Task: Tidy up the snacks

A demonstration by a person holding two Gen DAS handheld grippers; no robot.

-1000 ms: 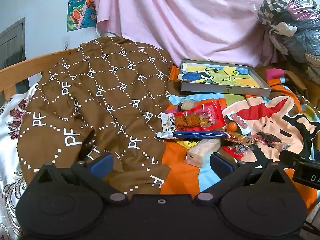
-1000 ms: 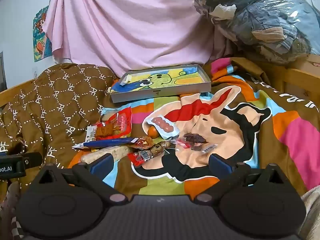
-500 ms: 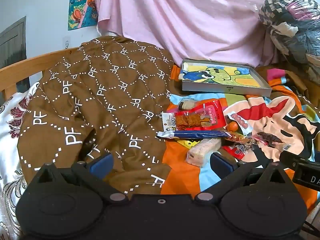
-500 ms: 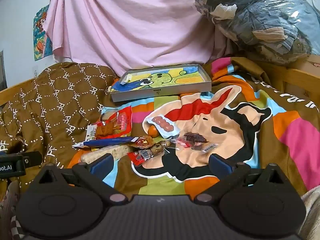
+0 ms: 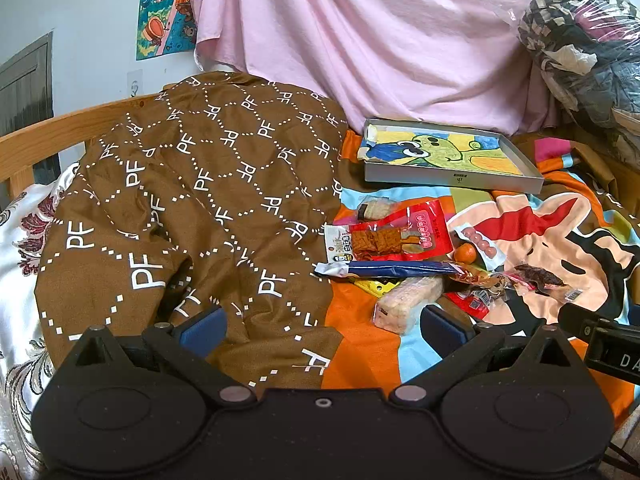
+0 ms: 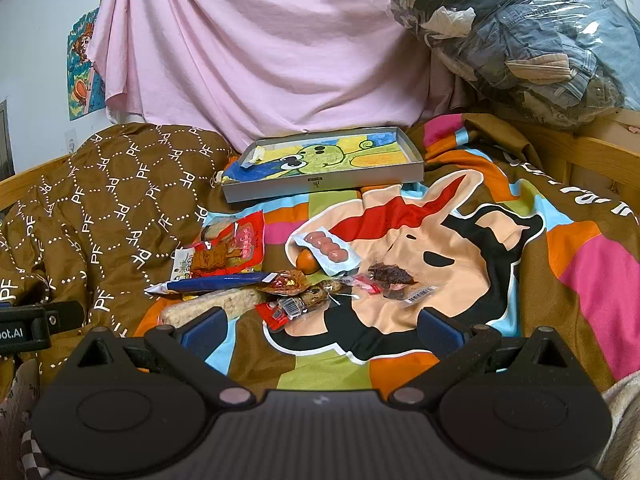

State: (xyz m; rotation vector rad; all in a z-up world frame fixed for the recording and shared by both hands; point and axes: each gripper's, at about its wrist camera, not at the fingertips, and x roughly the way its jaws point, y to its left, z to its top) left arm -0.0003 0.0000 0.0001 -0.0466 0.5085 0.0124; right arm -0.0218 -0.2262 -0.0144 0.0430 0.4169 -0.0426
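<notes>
Nothing is looking sorted yet. The left gripper [image 5: 320, 322] and right gripper [image 6: 320, 322] are both hanging wide open and empty. The loose plastic-wrapped snack packets [image 6: 280, 276] are lying just ahead of both, while the shallow grey cardboard tray with a cartoon lining [image 6: 320, 188] is sitting farther ahead, seemingly empty.

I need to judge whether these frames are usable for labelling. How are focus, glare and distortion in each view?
Left wrist view: evenly lit, sharp on the snack pile; fisheye bends the bed rail, corners go dark. Right wrist view: equally sharp, glare only on the plastic clothes bag; the tray looks bowed.
</notes>
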